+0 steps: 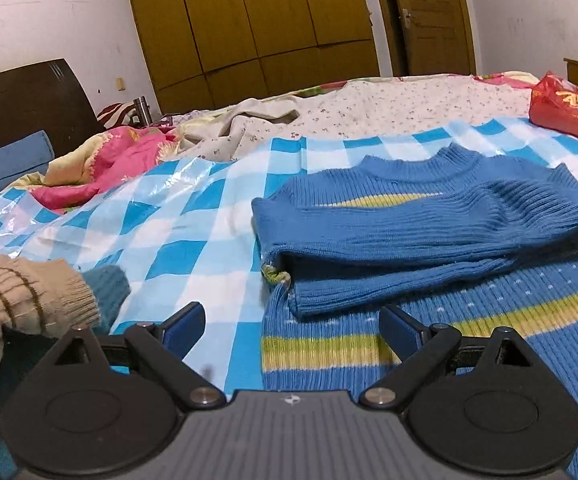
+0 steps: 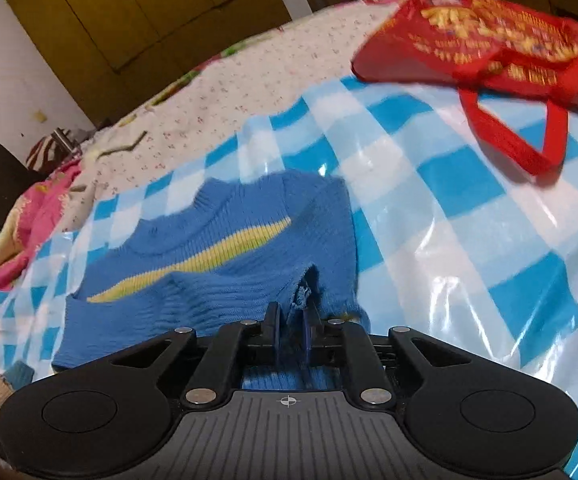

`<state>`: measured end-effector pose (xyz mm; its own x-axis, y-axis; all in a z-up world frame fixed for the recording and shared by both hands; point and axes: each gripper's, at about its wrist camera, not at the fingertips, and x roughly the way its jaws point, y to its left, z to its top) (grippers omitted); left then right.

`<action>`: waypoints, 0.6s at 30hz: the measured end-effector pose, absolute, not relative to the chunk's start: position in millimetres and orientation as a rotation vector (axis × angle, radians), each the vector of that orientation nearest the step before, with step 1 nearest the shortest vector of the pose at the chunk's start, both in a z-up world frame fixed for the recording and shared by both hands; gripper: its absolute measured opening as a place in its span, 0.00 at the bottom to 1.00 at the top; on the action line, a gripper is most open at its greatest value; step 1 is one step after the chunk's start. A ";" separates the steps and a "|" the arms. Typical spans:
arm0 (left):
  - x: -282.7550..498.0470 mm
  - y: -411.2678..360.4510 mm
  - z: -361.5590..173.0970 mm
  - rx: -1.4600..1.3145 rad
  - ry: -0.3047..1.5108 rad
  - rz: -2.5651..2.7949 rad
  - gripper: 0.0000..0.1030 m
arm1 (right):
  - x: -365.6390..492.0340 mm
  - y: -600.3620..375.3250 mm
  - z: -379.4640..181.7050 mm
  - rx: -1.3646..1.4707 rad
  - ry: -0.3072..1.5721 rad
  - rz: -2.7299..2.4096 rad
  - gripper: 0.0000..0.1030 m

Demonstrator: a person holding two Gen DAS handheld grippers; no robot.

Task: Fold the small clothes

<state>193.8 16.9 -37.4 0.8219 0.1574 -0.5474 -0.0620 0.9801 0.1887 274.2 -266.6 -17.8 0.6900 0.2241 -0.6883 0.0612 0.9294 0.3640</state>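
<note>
Left wrist view sits low, facing across the bed toward the wardrobe (image 1: 249, 20). Right wrist view tilted, closer. Both share the blue sweater (image 1: 429, 232) (image 2: 217, 248).

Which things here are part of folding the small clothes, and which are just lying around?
Part of the job: blue striped sweater, right gripper shut on its sleeve, left gripper open, checked plastic sheet.

Lying about: red gift bag, beige striped knit, pink quilt, steel flask.
</note>
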 end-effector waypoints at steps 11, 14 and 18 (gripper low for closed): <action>197.3 38.0 -45.6 0.179 0.588 0.173 1.00 | 294.1 -254.4 2.3 0.337 0.734 0.031 0.17; 196.8 44.2 -46.2 0.149 0.596 0.161 1.00 | 288.3 -257.5 7.7 0.288 0.721 -0.018 0.17; 191.9 39.0 -48.2 0.170 0.586 0.140 1.00 | 293.0 -252.3 2.6 0.262 0.770 0.042 0.20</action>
